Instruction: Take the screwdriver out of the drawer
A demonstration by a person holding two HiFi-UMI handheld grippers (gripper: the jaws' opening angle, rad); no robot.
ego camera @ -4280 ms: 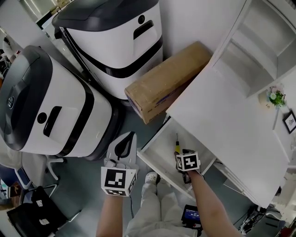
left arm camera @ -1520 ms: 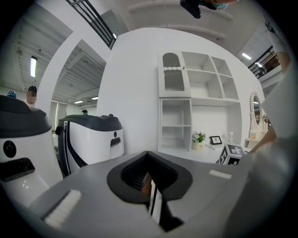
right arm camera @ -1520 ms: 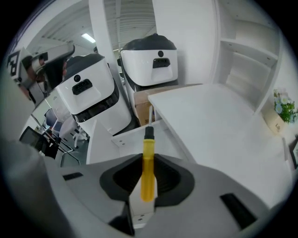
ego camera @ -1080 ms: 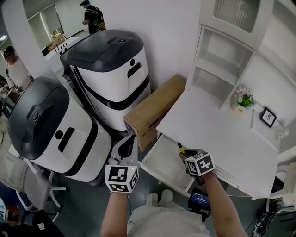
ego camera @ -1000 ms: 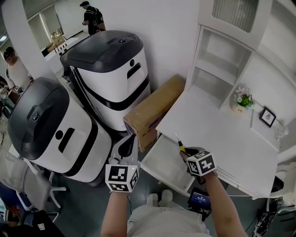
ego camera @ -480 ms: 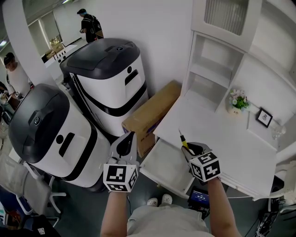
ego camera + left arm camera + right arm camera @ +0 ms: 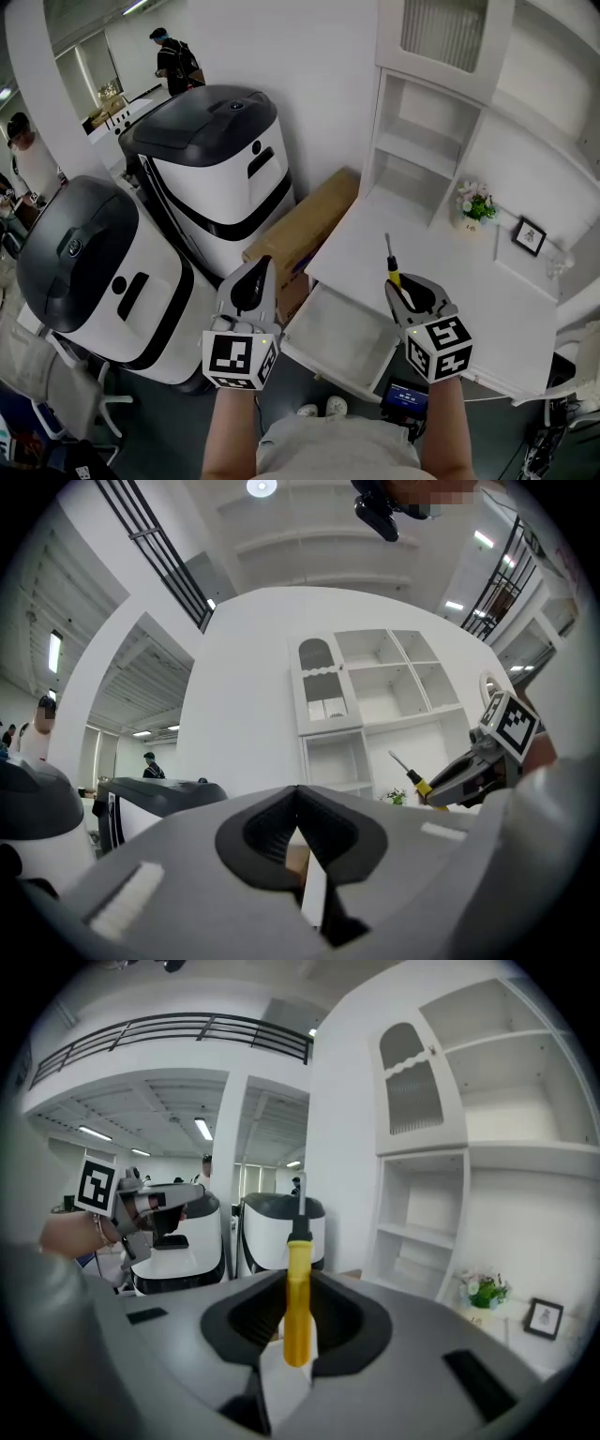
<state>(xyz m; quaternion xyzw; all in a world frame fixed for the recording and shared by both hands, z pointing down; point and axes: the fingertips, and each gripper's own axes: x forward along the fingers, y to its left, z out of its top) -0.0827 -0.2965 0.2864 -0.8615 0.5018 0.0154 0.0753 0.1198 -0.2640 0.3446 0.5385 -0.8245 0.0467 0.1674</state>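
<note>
A screwdriver with a yellow handle and thin metal shaft stands almost upright in my right gripper, which is shut on its handle. It hangs in the air over the front edge of the white desk, above the open white drawer. In the right gripper view the yellow handle sits between the jaws of the right gripper, shaft pointing up. My left gripper hovers left of the drawer, shut and holding nothing. The left gripper view shows its own closed jaws and the screwdriver at the right.
Two big white-and-black machines stand at the left. A cardboard box lies between them and the desk. A white shelf unit, a small flower pot and a picture frame are on the desk. People stand far back.
Both grippers have risen. The right one has lifted the screwdriver out of the drawer to above the desk's edge, and its shaft has tipped more upright.
</note>
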